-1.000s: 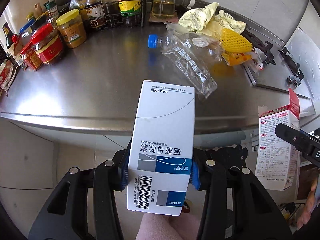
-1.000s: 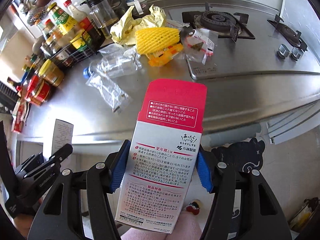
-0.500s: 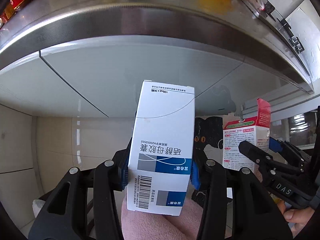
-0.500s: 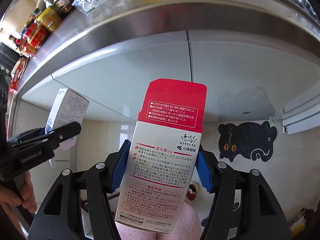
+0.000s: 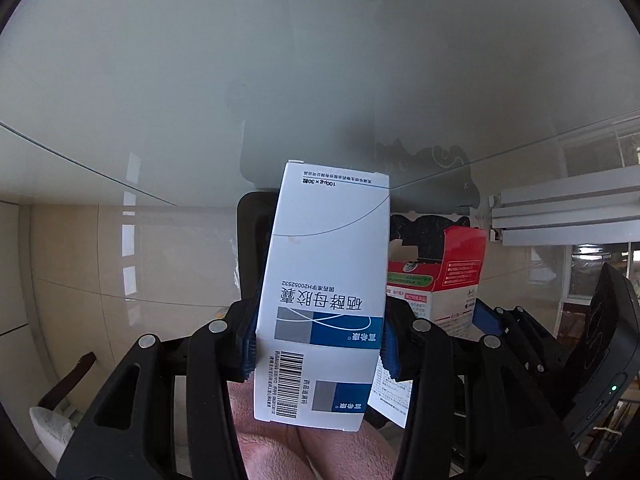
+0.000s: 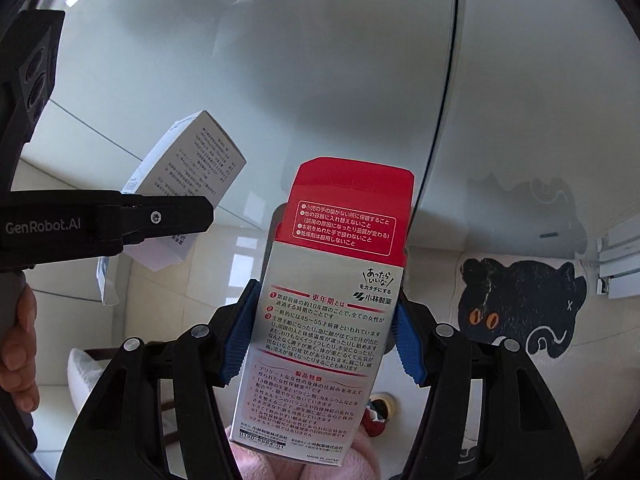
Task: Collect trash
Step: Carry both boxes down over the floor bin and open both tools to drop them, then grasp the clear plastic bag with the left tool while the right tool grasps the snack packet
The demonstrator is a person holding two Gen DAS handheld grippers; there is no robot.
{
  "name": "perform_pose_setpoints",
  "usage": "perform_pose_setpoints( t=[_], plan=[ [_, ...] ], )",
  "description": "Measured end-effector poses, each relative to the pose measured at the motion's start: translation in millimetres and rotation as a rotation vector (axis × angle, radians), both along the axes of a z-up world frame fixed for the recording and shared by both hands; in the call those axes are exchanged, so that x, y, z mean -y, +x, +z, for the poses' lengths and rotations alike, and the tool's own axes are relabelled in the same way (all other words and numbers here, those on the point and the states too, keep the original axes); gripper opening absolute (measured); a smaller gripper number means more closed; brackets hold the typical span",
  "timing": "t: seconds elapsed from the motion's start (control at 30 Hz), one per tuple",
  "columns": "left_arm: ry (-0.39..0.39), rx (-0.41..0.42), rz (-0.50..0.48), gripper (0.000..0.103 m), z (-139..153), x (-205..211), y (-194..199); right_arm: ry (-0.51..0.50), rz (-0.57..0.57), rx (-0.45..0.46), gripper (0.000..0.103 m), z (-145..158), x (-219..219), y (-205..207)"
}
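Observation:
My left gripper is shut on a white and blue medicine box, held upright in front of a glossy cabinet door. My right gripper is shut on a red and white medicine box with its top flap open. The red and white box also shows at the right of the left wrist view. The white and blue box shows at the left of the right wrist view, clamped in the left gripper. A dark bin stands partly hidden behind the white and blue box.
Pale glossy cabinet doors fill the upper part of both views. A black cat-shaped mat lies on the tiled floor at the right. A white furry object sits low at the left. Drawer rails stick out at the right.
Both grippers have dropped from the counter level to in front of the cabinet doors, each holding its box. The counter and its trash have left the view. The two boxes have come closer together.

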State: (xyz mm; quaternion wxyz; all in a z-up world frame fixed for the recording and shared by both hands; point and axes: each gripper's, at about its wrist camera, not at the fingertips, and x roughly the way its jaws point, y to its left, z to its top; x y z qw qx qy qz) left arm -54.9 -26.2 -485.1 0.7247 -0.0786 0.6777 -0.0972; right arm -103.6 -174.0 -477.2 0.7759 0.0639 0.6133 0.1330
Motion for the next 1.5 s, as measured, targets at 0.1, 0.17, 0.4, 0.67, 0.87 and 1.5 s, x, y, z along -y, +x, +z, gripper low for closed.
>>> perform_pose_setpoints(
  t=[0.1, 0.17, 0.4, 0.67, 0.87, 1.5],
  plan=[
    [0.009, -0.016, 0.002, 0.045, -13.5, 1.0, 7.7, -0.002, -0.02, -0.025, 0.064, -16.5, -1.7, 6.5],
    [0.011, -0.02, 0.008, 0.045, -18.4, 0.4, 10.7, -0.002, -0.026, -0.038, 0.067, -23.8, -2.8, 8.5],
    [0.029, -0.018, 0.019, 0.07, -19.6, -4.9, 11.2, -0.038, -0.029, -0.039, 0.092, -23.2, -14.5, 13.0],
    [0.046, 0.008, 0.03, 0.095, 8.8, -13.4, 17.8, -0.063, -0.019, -0.043, 0.1, 0.9, -18.0, 10.8],
    [0.046, 0.034, 0.034, 0.095, 46.7, -15.1, 9.5, -0.062, -0.006, -0.006, 0.1, 43.1, -3.1, 2.3],
    [0.059, 0.46, 0.167, 0.095, 267.3, -41.4, -15.3, 0.011, -0.106, 0.461, 0.1, 290.5, 57.5, 2.4]
  ],
)
